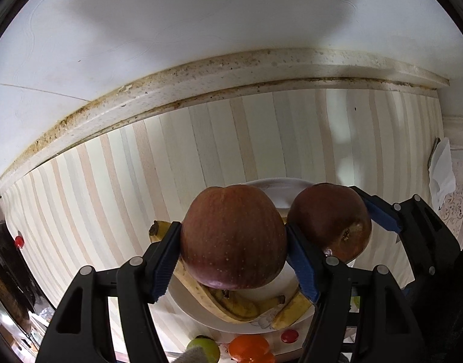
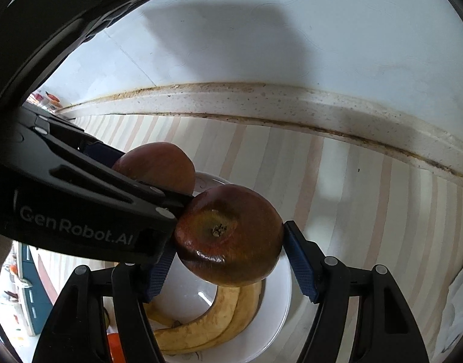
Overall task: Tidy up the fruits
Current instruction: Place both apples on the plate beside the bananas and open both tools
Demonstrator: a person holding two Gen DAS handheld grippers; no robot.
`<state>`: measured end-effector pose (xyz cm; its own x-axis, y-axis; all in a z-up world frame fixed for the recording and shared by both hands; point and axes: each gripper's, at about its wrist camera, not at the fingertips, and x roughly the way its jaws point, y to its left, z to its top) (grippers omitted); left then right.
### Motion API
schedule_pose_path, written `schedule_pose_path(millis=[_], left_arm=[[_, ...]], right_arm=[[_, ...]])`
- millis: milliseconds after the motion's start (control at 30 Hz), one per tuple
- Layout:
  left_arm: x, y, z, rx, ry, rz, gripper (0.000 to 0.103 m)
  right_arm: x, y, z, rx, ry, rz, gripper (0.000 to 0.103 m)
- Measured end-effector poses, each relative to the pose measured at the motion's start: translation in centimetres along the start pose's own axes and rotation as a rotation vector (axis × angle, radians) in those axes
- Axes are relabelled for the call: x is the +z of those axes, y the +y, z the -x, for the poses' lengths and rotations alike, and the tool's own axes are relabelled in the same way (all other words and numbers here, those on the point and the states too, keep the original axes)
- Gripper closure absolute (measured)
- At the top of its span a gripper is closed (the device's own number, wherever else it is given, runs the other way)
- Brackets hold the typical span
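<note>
Left hand-held gripper (image 1: 234,263) is gripping a red apple (image 1: 234,239) above the white plate (image 1: 261,323). Right hand-held gripper (image 2: 228,260) is gripping a darker apple (image 2: 231,236) just beside it, over the plate's bananas (image 2: 213,326).

Counter (image 1: 116,187): flat surface covered in a cloth of pale cream, beige and grey stripes, bordered at the far side by a stained off-white raised edge (image 1: 219,81).

Lying directly on it: one round white ceramic plate (image 2: 280,311); near its closer rim, a small green round fruit (image 1: 205,348), an orange fruit (image 1: 249,348) and a small red round disc (image 1: 289,336); at the right margin, a crumpled white cloth (image 1: 441,169).
</note>
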<state>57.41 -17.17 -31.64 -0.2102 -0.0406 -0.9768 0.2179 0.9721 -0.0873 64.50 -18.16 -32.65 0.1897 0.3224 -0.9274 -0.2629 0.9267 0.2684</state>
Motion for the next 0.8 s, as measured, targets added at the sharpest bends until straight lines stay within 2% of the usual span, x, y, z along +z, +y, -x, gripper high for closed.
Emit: schedule_pose_path(millis=[167,433,533,600,667,800], left_arm=[[0.7,1.8,0.5,-0.033,-0.002,0.002,0.037],[1.0,2.6,0.7,-0.042,-0.024,-0.001,0.036],[0.9,3.1,1.4,-0.051,-0.038,0.014,0.033],[1.1,3.7,1.9,-0.055,-0.053,0.018,0.03],[1.0,4.2,2.2,-0.061,-0.064,0.028,0.017],[1.0,5.5,3.5,-0.099,-0.098,0.064,0.017]], right_arm=[[0.3,-0.1,-0.3,0.008,-0.002,0.0,0.03],[0.3,-0.4,-0.1,0.023,0.01,-0.018,0.03],[0.3,-0.9,0.0,0.026,0.026,-0.044,0.017],[0.3,-1.1,0.3,0.019,0.021,-0.054,0.016],[0.4,-1.3,0.7,0.021,0.02,-0.066,0.013],[0.3,-1.4,1.6,0.02,0.017,-0.09,0.009]])
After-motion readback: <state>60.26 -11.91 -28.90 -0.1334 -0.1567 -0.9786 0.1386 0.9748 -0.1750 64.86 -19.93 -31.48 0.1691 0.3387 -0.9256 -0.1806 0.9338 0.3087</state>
